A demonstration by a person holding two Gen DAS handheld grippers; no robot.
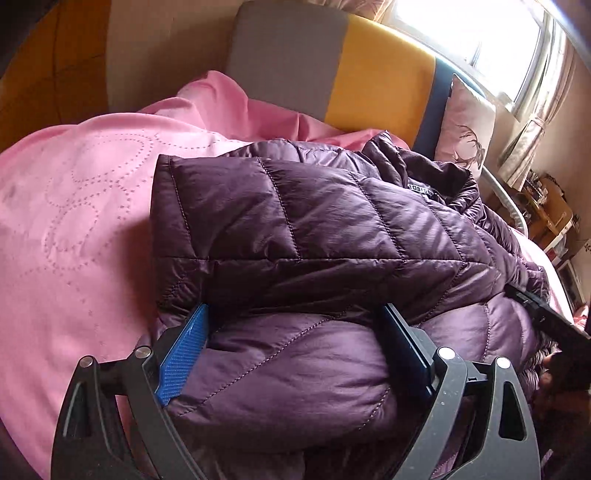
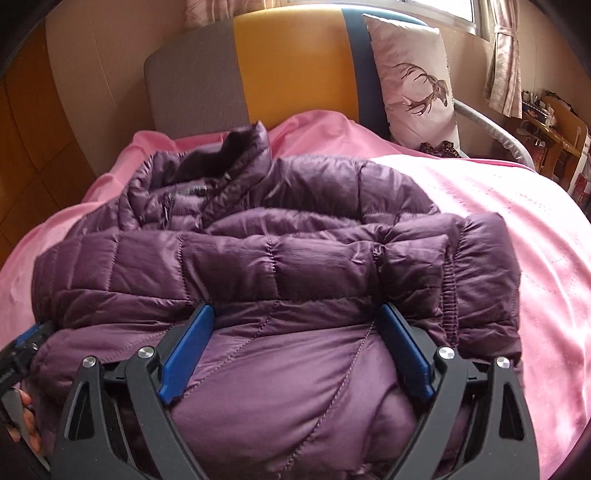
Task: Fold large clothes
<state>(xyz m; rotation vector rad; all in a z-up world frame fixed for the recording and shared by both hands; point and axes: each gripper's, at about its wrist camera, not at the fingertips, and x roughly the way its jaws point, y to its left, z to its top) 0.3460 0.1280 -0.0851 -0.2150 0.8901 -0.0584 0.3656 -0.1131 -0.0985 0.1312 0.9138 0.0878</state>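
Note:
A purple quilted down jacket lies on a pink bedspread, its sleeves folded across the body and its collar toward the headboard. My left gripper is wide open, with a puffy fold of the jacket's near hem bulging between its blue pads. In the right wrist view the same jacket fills the middle. My right gripper is also wide open around the near hem, blue pads on either side. Each gripper shows at the edge of the other's view.
A grey, yellow and blue headboard stands behind the bed. A deer-print pillow leans against it at the right. A bright window with curtains is at the far right, with wooden furniture beside the bed.

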